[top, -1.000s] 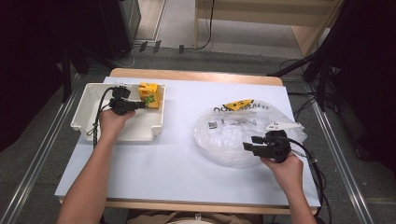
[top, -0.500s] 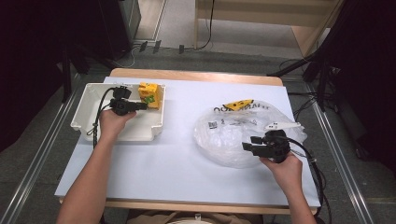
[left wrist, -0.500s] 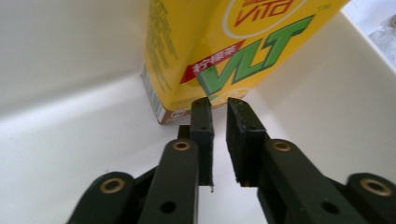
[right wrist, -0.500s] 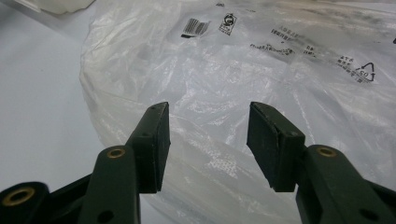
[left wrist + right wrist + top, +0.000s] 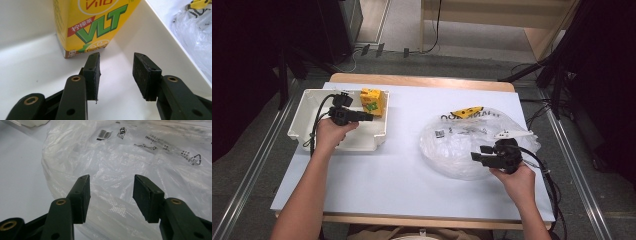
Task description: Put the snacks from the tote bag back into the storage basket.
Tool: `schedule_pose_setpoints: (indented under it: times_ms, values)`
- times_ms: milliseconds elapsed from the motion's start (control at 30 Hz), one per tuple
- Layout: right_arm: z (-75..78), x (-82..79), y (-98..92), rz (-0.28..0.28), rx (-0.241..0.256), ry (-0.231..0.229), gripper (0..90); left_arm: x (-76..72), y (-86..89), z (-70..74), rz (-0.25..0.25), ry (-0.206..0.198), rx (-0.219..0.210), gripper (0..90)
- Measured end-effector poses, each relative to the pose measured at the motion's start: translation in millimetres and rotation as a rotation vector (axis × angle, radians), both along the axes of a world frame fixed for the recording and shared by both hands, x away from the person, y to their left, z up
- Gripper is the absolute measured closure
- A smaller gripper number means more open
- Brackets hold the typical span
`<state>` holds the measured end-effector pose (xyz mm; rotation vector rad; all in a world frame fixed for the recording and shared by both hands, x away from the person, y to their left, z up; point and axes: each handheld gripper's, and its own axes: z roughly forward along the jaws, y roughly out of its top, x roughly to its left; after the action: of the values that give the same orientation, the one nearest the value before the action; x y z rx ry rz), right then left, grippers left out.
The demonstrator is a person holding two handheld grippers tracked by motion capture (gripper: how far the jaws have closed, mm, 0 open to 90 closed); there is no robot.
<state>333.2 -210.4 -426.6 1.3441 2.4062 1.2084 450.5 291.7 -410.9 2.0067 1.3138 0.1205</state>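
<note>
The left gripper [image 5: 116,75] reaches, jaws apart and empty, for the yellow drink carton [image 5: 92,22] standing in the white tray [image 5: 307,125] just ahead of them. Next, it must advance and straddle the carton. The right gripper [image 5: 111,197], jaws apart, hovers over the plastic bag [image 5: 140,157].

Even overhead light falls on the white counter [image 5: 412,170] in the high view, while the floor and corners around it sink into near black. That view is soft and slightly grainy. In the left gripper view the tray [image 5: 37,75] glares almost blown-out white. The plastic bag [image 5: 140,157] shows mild sheen; the near tongs blur slightly.
</note>
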Motion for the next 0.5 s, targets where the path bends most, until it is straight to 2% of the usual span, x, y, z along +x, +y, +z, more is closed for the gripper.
schedule_pose_setpoints:
  times_ms: [267,400,500]
  values:
    - [-0.7,3.0,1.3,0.004,0.010,-0.004,44.4,-9.7,-3.3,10.6,-0.026,-0.018,-0.031,51.7]
    - [0.3,4.1,1.9,0.009,0.030,-0.014,43.8,-14.3,-7.2,13.2,-0.044,-0.019,-0.013,51.3]
    - [0.3,5.7,2.3,0.015,0.029,-0.019,43.6,-17.8,-10.0,16.5,-0.053,-0.024,-0.018,50.9]
